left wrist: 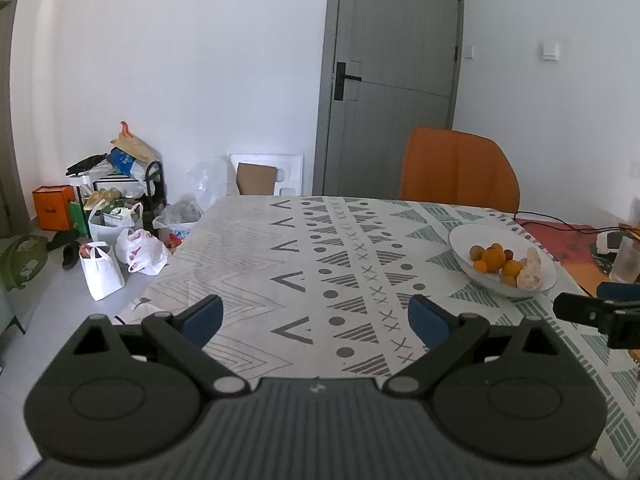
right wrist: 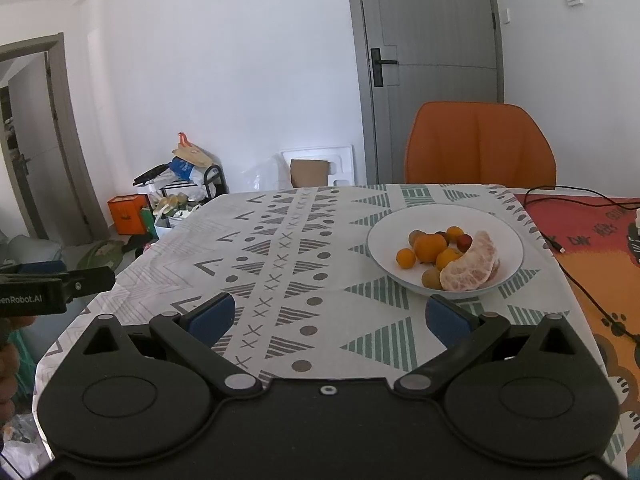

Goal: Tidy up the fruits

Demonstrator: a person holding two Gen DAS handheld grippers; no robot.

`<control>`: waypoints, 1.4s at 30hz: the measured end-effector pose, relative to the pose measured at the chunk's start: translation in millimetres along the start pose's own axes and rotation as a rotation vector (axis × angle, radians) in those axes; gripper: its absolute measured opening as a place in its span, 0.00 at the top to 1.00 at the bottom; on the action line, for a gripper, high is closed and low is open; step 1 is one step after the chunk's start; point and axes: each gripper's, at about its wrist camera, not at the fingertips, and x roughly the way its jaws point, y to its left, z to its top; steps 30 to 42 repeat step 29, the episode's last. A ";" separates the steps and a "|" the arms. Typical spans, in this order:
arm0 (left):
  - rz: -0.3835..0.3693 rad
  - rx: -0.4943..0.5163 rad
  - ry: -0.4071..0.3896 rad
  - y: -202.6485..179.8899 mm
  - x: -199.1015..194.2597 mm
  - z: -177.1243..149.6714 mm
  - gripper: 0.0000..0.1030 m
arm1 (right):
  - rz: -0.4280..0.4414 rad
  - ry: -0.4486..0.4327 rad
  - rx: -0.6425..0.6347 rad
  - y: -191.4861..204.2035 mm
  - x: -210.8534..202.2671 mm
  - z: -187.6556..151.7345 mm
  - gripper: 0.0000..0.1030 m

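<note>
Two hand-held grippers hover above a patterned worktop (right wrist: 280, 248), both with fingers spread wide and holding nothing. Between them and an orange chair (right wrist: 480, 144) sits a shallow white bowl (right wrist: 508, 240), on the right half of the cloth, nearer the right gripper (right wrist: 328, 316) than the left gripper (left wrist: 316, 312). All the fruit in view lies heaped inside it: a mandarin (right wrist: 429, 247), several smaller orange fruits (right wrist: 405, 258), a few brownish-green and dark red ones, and a peeled pomelo segment (right wrist: 472, 266) resting against the pile near the front rim. None lies loose on the cloth, so the scene would fit either fruit already gathered or fruit waiting to be sorted out. By the look of it, the round pieces are light, smooth and apt to roll, best pinched across their widest part; the pomelo segment seems soft and easily torn, calling for a gentle grip across its thick middle. The bowl looks breakable.
</note>
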 end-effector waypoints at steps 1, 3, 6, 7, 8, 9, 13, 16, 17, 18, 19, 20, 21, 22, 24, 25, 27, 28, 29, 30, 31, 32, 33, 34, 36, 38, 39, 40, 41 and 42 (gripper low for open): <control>0.001 -0.002 0.001 0.8 0.3 -0.2 0.05 | 0.000 0.001 0.003 -0.4 0.5 0.1 0.00; 0.003 -0.004 0.003 1.9 0.8 -0.3 0.05 | -0.001 0.003 0.005 -0.5 1.3 0.3 0.00; 0.016 -0.008 0.005 2.9 1.8 0.3 0.05 | 0.003 0.004 0.003 -0.1 1.0 0.7 0.00; 0.018 -0.009 0.004 3.5 1.7 0.5 0.05 | 0.004 0.004 0.003 0.2 1.0 1.0 0.00; 0.019 -0.009 0.004 3.8 1.6 0.4 0.05 | 0.004 0.004 0.002 0.4 0.9 1.1 0.00; 0.018 -0.008 0.005 4.2 1.4 0.3 0.05 | 0.003 0.005 0.002 0.5 0.8 1.1 0.00; 0.019 -0.005 0.012 5.0 1.9 -0.6 0.05 | 0.002 0.004 0.003 0.8 0.5 1.7 0.00; 0.018 0.002 0.020 5.5 2.2 -1.4 0.05 | 0.003 0.005 0.003 0.5 0.5 1.4 0.00; 0.020 0.003 0.021 5.6 2.1 -1.5 0.05 | 0.004 0.005 0.003 0.5 0.4 1.5 0.00; 0.021 0.003 0.020 5.8 2.0 -1.7 0.05 | 0.006 0.006 0.003 0.3 0.1 1.5 0.00; 0.022 0.003 0.022 5.7 2.6 -1.6 0.05 | 0.006 0.006 0.002 0.0 -0.5 1.4 0.00; 0.023 0.003 0.025 5.8 2.7 -2.0 0.05 | 0.006 0.007 0.000 -0.1 -0.6 1.3 0.00; 0.021 0.006 0.027 5.4 3.3 -2.4 0.05 | 0.005 0.009 -0.001 -0.5 -0.7 1.2 0.00; 0.021 0.009 0.028 4.2 4.4 -2.4 0.05 | 0.001 0.011 0.000 -0.5 -0.5 1.3 0.00; 0.021 0.015 0.030 3.5 4.8 -3.3 0.05 | -0.005 0.016 0.000 -0.9 -0.3 0.5 0.00; 0.019 0.016 0.029 3.2 5.0 -3.9 0.05 | -0.008 0.017 0.001 -1.7 -0.4 0.0 0.00; 0.015 0.015 0.033 2.8 6.2 -4.3 0.05 | -0.015 0.019 0.004 -3.2 0.2 -0.6 0.00; 0.015 0.015 0.035 2.7 6.9 -4.9 0.05 | -0.016 0.019 0.006 -3.8 0.8 -0.7 0.00; 0.014 0.016 0.037 2.5 7.8 -5.2 0.05 | -0.018 0.021 0.008 -4.3 1.7 -0.8 0.00; 0.014 0.016 0.037 2.5 7.8 -5.2 0.05 | -0.018 0.021 0.008 -4.3 1.7 -0.8 0.00; 0.014 0.016 0.037 2.5 7.8 -5.2 0.05 | -0.018 0.021 0.008 -4.3 1.7 -0.8 0.00; 0.014 0.016 0.037 2.5 7.8 -5.2 0.05 | -0.018 0.021 0.008 -4.3 1.7 -0.8 0.00; 0.014 0.016 0.037 2.5 7.8 -5.2 0.05 | -0.018 0.021 0.008 -4.3 1.7 -0.8 0.00; 0.014 0.016 0.037 2.5 7.8 -5.2 0.05 | -0.018 0.021 0.008 -4.3 1.7 -0.8 0.00; 0.014 0.016 0.037 2.5 7.8 -5.2 0.05 | -0.018 0.021 0.008 -4.3 1.7 -0.8 0.00; 0.014 0.016 0.037 2.5 7.8 -5.2 0.05 | -0.018 0.021 0.008 -4.3 1.7 -0.8 0.00; 0.014 0.016 0.037 2.5 7.8 -5.2 0.05 | -0.018 0.021 0.008 -4.3 1.7 -0.8 0.00; 0.014 0.016 0.037 2.5 7.8 -5.2 0.05 | -0.018 0.021 0.008 -4.3 1.7 -0.8 0.00; 0.014 0.016 0.037 2.5 7.8 -5.2 0.05 | -0.018 0.021 0.008 -4.3 1.7 -0.8 0.00; 0.014 0.016 0.037 2.5 7.8 -5.2 0.05 | -0.018 0.021 0.008 -4.3 1.7 -0.8 0.00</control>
